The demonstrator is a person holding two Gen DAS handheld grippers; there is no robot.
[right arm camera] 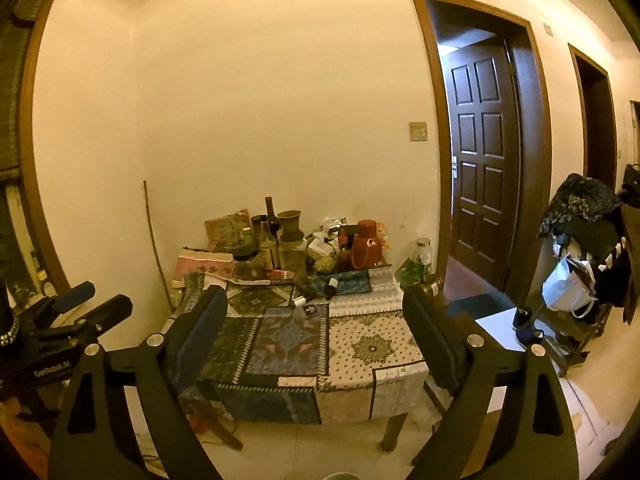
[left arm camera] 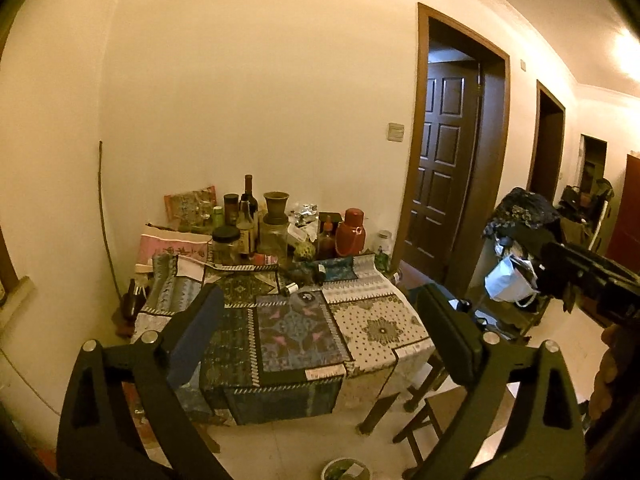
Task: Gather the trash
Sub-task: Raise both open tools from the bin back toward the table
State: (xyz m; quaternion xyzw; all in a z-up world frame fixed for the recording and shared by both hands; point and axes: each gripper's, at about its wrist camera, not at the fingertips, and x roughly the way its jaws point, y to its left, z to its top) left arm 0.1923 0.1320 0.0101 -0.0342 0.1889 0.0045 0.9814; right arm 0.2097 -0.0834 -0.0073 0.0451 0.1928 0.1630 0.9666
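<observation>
Both views face a table [left arm camera: 380, 332] [right arm camera: 372, 344] under a patchwork cloth, against the wall. Small loose items lie mid-table: a small white-capped bottle [left arm camera: 289, 289] [right arm camera: 301, 300] and a dark round piece [left arm camera: 307, 298]. Crumpled foil wrappers [left arm camera: 303, 213] [right arm camera: 334, 224] sit at the back. My left gripper [left arm camera: 320, 324] is open and empty, held in front of the table. My right gripper [right arm camera: 316, 320] is open and empty too; it also shows at the right of the left wrist view [left arm camera: 592, 280]. A bin [left arm camera: 346, 470] with scraps stands on the floor below.
Bottles, jars, a clay vase [left arm camera: 276, 208] and a red thermos [left arm camera: 351, 232] crowd the table's back. A stool [left arm camera: 424, 408] stands at its right. An open door [left arm camera: 448, 168] is right of it. A cluttered rack with a white bag [left arm camera: 508, 280] stands at far right.
</observation>
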